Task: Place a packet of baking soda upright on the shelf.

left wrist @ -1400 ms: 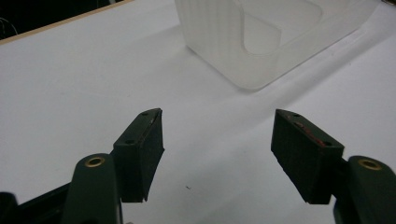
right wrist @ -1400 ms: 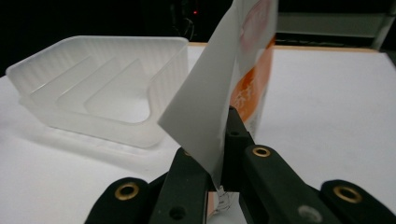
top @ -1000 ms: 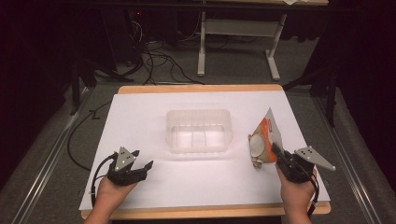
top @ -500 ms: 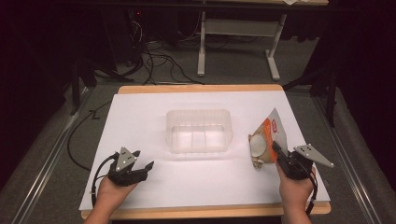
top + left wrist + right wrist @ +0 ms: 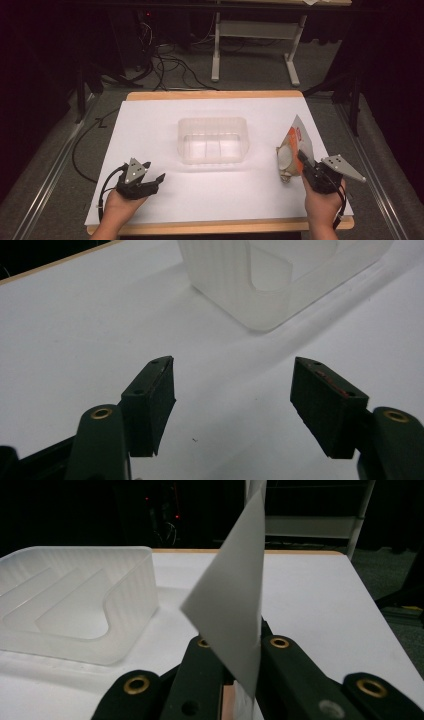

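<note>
Right hand-held gripper (image 5: 303,161): jaws clenched on the lower edge of a snack packet (image 5: 291,150), held in the person's right hand (image 5: 322,207) near the right front of the desk (image 5: 150,120). In the right gripper view the two black jaws met around the packet's pale, flat back (image 5: 235,610), which stood up between them and leaned slightly. From the high view the packet showed white, orange and tan print; its bottom looked to be at or just above the desk surface, cannot tell which.

Left hand-held gripper (image 5: 152,181): released, jaws wide apart, nothing between them. It sat low over the left front of the desk, in the left hand (image 5: 117,207). The left gripper view showed both ribbed pads (image 5: 157,405) over bare white surface.

Clear plastic container (image 5: 214,140): upright, open-topped, at the middle of the desk, between the two grippers and apart from both. Moulded dividers visible on its floor. Its near corner (image 5: 260,295) lay ahead of the left jaws; its side wall (image 5: 125,610) stood to the left of the packet in the right gripper view.

Cables (image 5: 170,65) lay on the floor beyond the desk.
</note>
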Demonstrator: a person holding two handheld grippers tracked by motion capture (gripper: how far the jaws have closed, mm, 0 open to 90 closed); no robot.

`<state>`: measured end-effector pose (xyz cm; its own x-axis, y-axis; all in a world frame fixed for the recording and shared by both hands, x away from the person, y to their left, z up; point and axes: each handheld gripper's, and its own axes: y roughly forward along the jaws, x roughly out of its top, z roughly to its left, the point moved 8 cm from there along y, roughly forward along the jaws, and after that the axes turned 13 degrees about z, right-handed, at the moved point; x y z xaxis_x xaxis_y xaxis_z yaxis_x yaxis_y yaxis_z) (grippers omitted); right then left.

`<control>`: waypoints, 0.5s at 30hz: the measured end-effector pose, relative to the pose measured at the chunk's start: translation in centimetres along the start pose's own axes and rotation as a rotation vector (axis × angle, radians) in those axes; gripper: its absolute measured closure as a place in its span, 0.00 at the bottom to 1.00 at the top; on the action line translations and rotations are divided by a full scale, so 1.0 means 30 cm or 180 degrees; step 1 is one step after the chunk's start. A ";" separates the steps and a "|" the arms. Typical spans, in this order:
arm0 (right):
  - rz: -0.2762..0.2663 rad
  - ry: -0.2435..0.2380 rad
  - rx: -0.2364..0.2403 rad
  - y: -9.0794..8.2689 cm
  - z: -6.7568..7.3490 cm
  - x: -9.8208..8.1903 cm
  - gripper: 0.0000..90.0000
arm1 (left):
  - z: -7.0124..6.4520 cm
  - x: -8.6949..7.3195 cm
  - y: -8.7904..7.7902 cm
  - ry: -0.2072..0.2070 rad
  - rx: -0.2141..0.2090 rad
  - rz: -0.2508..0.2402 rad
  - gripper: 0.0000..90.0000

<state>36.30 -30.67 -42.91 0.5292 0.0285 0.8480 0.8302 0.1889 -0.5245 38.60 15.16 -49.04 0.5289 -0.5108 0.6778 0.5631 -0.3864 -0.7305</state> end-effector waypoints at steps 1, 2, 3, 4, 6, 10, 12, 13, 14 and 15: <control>-0.0007 -0.0011 -0.0014 -0.003 0.000 0.001 1.00 | 0.000 0.000 0.000 -0.0007 -0.0005 -0.0003 0.38; -0.0012 -0.0023 -0.0020 -0.005 -0.001 0.003 1.00 | 0.000 0.001 0.000 -0.0009 -0.0007 -0.0006 0.38; -0.0017 -0.0032 -0.0022 -0.009 -0.001 0.004 1.00 | 0.000 0.001 0.000 -0.0008 -0.0007 -0.0006 0.38; -0.0031 -0.0061 -0.0034 -0.015 -0.001 0.008 1.00 | 0.000 0.001 0.000 -0.0006 -0.0006 -0.0007 0.38; -0.0041 -0.0074 -0.0035 -0.017 0.000 0.009 1.00 | 0.000 0.001 0.000 -0.0006 -0.0006 -0.0008 0.38; -0.0095 -0.0123 -0.0036 -0.033 0.011 0.018 1.00 | 0.001 0.001 -0.002 -0.0010 -0.0008 -0.0016 0.38; -0.0120 -0.0160 -0.0021 -0.041 0.020 0.023 1.00 | 0.003 0.000 -0.004 -0.0031 -0.0017 -0.0029 0.38; -0.0130 -0.0187 -0.0011 -0.045 0.025 0.025 1.00 | 0.004 0.000 -0.003 -0.0045 -0.0020 -0.0030 0.38; -0.0149 -0.0201 0.0033 -0.052 0.038 0.028 1.00 | 0.006 0.000 -0.003 -0.0061 -0.0023 -0.0031 0.38; -0.0149 -0.0201 0.0033 -0.052 0.038 0.028 1.00 | 0.008 0.000 -0.003 -0.0068 -0.0023 -0.0036 0.38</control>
<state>35.25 -29.84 -41.29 0.4776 0.0813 0.8748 0.8517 0.2017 -0.4837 38.70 15.36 -48.95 0.5361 -0.4898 0.6875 0.5645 -0.3976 -0.7234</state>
